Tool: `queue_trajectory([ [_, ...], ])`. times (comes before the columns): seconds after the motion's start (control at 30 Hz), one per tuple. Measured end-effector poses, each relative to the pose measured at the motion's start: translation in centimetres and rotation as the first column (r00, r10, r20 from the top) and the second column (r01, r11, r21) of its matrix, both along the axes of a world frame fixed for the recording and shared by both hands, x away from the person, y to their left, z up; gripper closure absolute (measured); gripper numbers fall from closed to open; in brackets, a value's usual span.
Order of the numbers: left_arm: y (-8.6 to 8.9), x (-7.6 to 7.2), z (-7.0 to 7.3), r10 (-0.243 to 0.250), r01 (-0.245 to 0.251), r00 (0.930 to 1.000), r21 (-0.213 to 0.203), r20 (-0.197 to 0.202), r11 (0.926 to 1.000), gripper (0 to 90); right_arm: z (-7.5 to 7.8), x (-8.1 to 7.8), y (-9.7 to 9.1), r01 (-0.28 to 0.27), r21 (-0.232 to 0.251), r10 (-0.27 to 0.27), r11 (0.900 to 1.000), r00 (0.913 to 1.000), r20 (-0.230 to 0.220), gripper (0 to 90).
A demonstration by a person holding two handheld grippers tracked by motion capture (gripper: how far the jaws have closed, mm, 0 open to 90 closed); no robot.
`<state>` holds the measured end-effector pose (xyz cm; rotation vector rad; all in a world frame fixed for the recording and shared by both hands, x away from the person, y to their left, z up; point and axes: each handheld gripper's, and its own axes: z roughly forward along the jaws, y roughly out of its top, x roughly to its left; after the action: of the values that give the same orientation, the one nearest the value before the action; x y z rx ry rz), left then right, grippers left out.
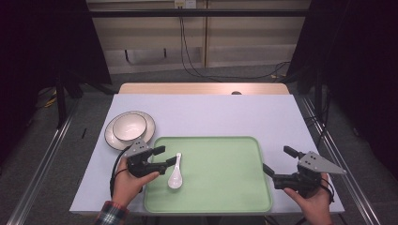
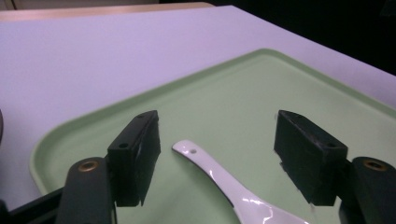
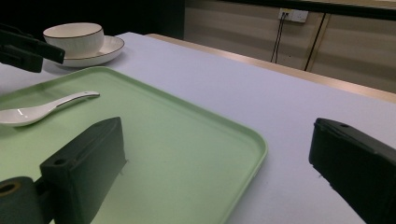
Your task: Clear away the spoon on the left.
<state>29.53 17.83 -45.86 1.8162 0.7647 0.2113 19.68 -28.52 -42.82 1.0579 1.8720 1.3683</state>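
Green tray [image 1: 225, 187] holds our glossy white ceramic spoon [image 1: 175, 174], bowl at 6 o'clock; left gripper [image 1: 168, 158] wide, unclamped; right gripper [image 1: 278, 161] wide, empty.

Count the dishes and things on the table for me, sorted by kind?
Glossy white ceramic spoon: 1
White dark-rimmed round bowl: 1
White dark-rimmed round plate under the bowl: 1
Pale green rectangular plastic tray: 1
Total: 4
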Motion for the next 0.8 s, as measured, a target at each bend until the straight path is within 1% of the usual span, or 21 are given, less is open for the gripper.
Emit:
queue_trajectory([
  [0.03,0.1,0.0,0.1,0.0,0.0,1.0,0.005,0.008,1.0,29.4,0.0,0.0,0.0,0.006,-0.002,-0.006,1.0,1.0,0.001,3.1],
  [0.07,0.1,0.0,0.2,-0.003,0.003,0.9999,-0.005,0.012,1.0,28.1,0.0,0.0,0.0,0.004,-0.001,-0.004,1.0,1.0,0.001,3.1],
  [0.1,0.2,-0.1,0.3,0.017,-0.017,0.9997,0.01,0.02,0.9998,26.5,0.0,0.0,0.0,0.005,-0.002,-0.005,1.0,1.0,0.001,3.1],
  [0.13,0.3,-0.1,0.4,0.011,-0.011,0.9997,0.007,0.024,0.9999,24.8,0.0,0.0,0.0,0.006,-0.002,-0.006,1.0,1.0,0.001,3.1],
  [0.17,0.4,-0.1,0.5,0.016,-0.016,0.9995,0.011,0.026,0.9998,23.9,0.0,0.0,0.0,0.006,-0.001,-0.006,1.0,1.0,-0.002,3.1],
  [0.2,0.5,-0.1,0.5,0.02,-0.021,0.9993,0.003,0.031,0.9998,22.9,-0.1,0.0,0.0,0.008,-0.001,-0.008,1.0,1.0,-0.003,3.1],
  [0.23,0.7,0.0,0.5,0.005,-0.005,0.9993,-0.015,0.037,0.9999,21.9,-0.1,0.0,-0.1,0.009,0.0,-0.009,1.0,1.0,-0.003,3.1],
  [0.27,0.8,-0.1,0.7,0.03,-0.031,0.9986,0.002,0.043,0.9995,21.2,-0.1,0.0,-0.1,0.008,0.002,-0.008,1.0,1.0,-0.006,3.1],
  [0.3,0.9,-0.2,0.8,0.036,-0.036,0.9982,-0.008,0.047,0.9993,19.5,-0.1,0.0,-0.2,0.005,0.002,-0.005,1.0,0.9999,-0.01,3.0],
  [0.37,1.2,-0.1,0.9,0.02,-0.018,0.9979,-0.02,0.061,0.9996,19.0,-0.1,0.0,-0.2,0.006,0.005,-0.006,1.0,0.9999,-0.01,3.0],
  [0.4,1.2,-0.2,1.1,0.037,-0.036,0.997,-0.013,0.068,0.9993,18.1,-0.1,0.0,-0.2,0.009,0.004,-0.009,1.0,0.9999,-0.009,3.0],
  [0.47,1.4,-0.3,1.3,0.04,-0.038,0.9967,-0.031,0.07,0.9988,17.1,-0.2,0.0,-0.2,0.008,0.005,-0.008,1.0,0.9999,-0.011,3.0],
  [0.5,1.5,-0.3,1.4,0.045,-0.043,0.9961,-0.031,0.075,0.9986,16.5,-0.2,0.1,-0.2,0.009,0.005,-0.009,0.9999,0.9999,-0.012,2.9],
  [0.53,1.7,-0.2,1.4,0.035,-0.033,0.996,-0.027,0.082,0.9991,16.5,-0.2,0.1,-0.2,0.009,0.005,-0.009,0.9999,0.9999,-0.012,2.9],
  [0.63,1.9,-0.3,1.6,0.044,-0.041,0.9954,-0.038,0.085,0.9984,15.9,-0.2,0.1,-0.3,0.007,0.006,-0.007,1.0,0.9999,-0.015,2.8],
  [0.7,2.0,-0.3,1.6,0.037,-0.034,0.9953,-0.037,0.089,0.9987,15.8,-0.3,0.1,-0.4,0.008,0.013,-0.008,0.9999,0.9998,-0.017,2.8],
  [0.77,2.2,-0.4,1.8,0.033,-0.03,0.9947,-0.027,0.098,0.9992,15.8,-0.3,0.1,-0.4,0.006,0.017,-0.005,0.9998,0.9998,-0.018,2.8],
  [0.8,2.2,-0.5,1.8,0.041,-0.038,0.9943,-0.033,0.098,0.9987,15.7,-0.3,0.1,-0.4,0.012,0.018,-0.012,0.9998,0.9998,-0.017,2.8],
])
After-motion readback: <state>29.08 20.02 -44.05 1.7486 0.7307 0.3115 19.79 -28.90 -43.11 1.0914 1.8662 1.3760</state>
